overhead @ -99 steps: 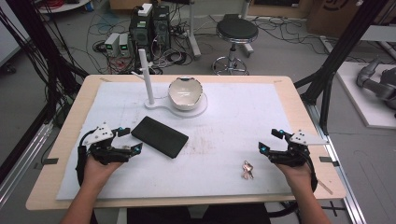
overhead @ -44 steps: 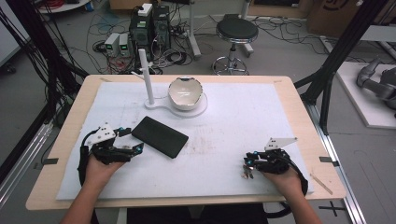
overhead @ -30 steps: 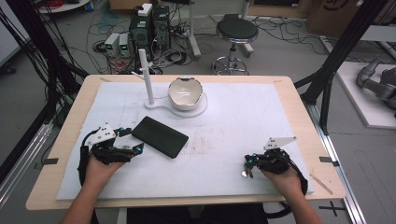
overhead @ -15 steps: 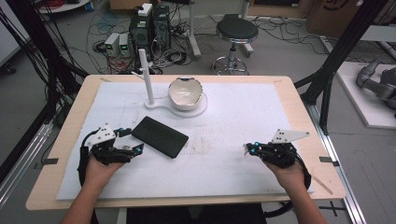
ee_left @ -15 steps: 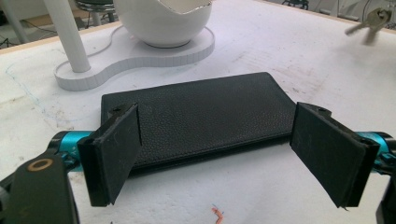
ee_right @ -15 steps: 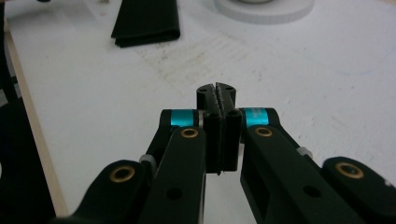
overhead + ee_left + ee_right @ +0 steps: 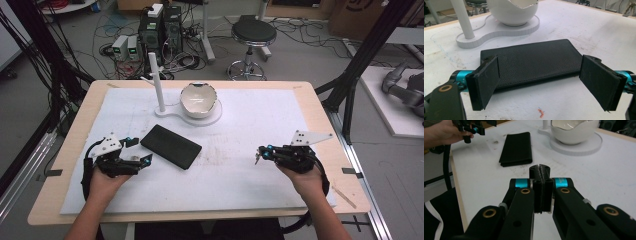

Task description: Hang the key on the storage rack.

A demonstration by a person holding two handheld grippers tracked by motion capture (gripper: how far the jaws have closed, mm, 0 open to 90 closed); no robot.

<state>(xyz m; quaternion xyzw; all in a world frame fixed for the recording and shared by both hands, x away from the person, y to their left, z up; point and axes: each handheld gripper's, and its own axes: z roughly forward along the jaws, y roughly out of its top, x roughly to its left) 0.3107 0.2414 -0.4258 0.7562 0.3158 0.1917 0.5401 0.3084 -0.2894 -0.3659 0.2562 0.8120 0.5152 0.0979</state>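
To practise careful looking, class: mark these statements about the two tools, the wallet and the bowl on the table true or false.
1. The left tool is open, with the black wallet just ahead of it. True.
2. The right tool is wide open. False: its jaws are shut, with keys hanging at the tip.
3. The white bowl lies on the floor. False: it sits upright on a white base on the table.
4. A white post stands beside the bowl. True.
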